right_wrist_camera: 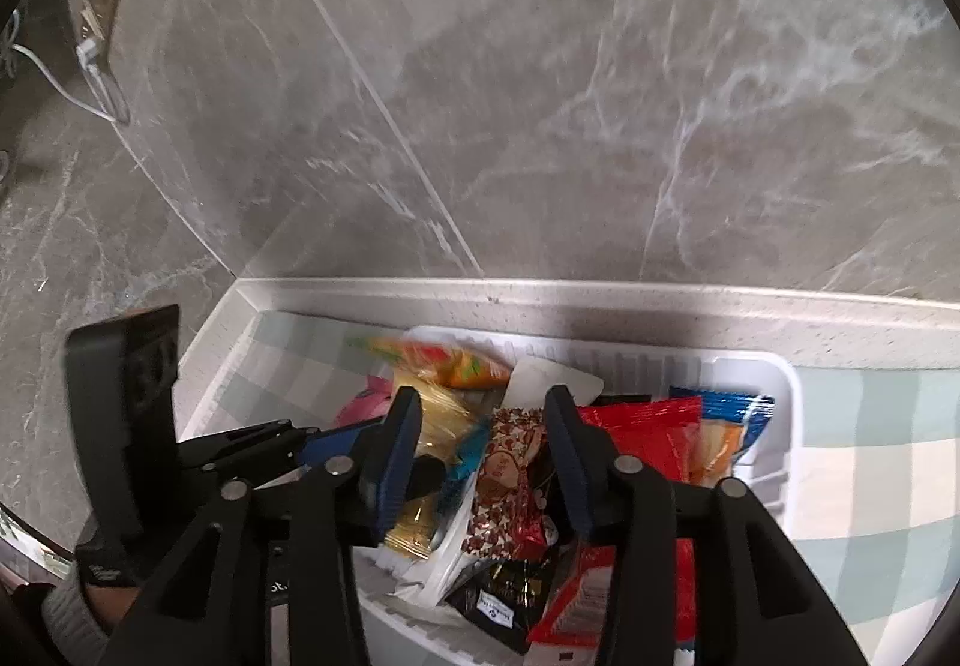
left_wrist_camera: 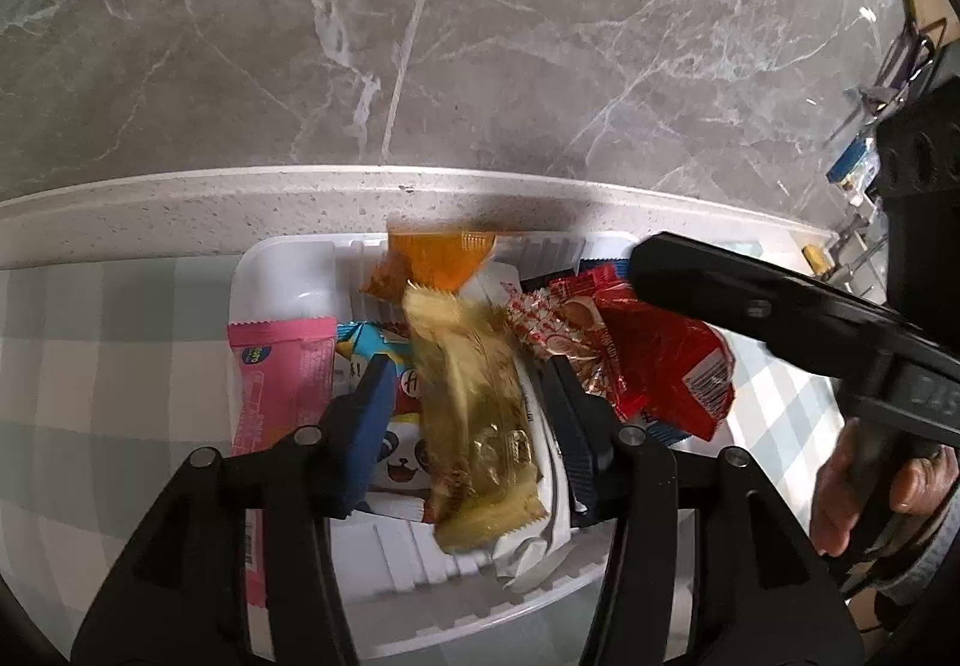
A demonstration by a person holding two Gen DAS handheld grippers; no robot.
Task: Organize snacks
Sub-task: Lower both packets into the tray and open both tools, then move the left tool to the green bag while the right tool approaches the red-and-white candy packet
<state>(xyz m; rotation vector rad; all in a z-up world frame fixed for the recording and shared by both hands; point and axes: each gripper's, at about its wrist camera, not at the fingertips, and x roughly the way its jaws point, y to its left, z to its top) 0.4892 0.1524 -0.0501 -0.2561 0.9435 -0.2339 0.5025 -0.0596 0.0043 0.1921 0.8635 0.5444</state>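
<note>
Where one tray (left_wrist_camera: 282,270) sits: two tongs (left_wrist_camera: 462,414) (right_wrist_camera: 480,456).

A home kitchen, by the look of it — a speckled pale stone surface (left_wrist_camera: 252,198) runs along a grey marble-veined tiled wall (left_wrist_camera: 540,36). A green-and-white checked cloth (right_wrist_camera: 870,486) covers it, a white tray (left_wrist_camera: 282,270) of packaged snacks on top — and a white charger (right_wrist_camera: 90,51) sits plugged in far left.

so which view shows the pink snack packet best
The left wrist view: the pink snack packet lies along the left side of the white tray, most of its length visible. The right wrist view shows only a pink sliver behind the gripper finger.
</note>
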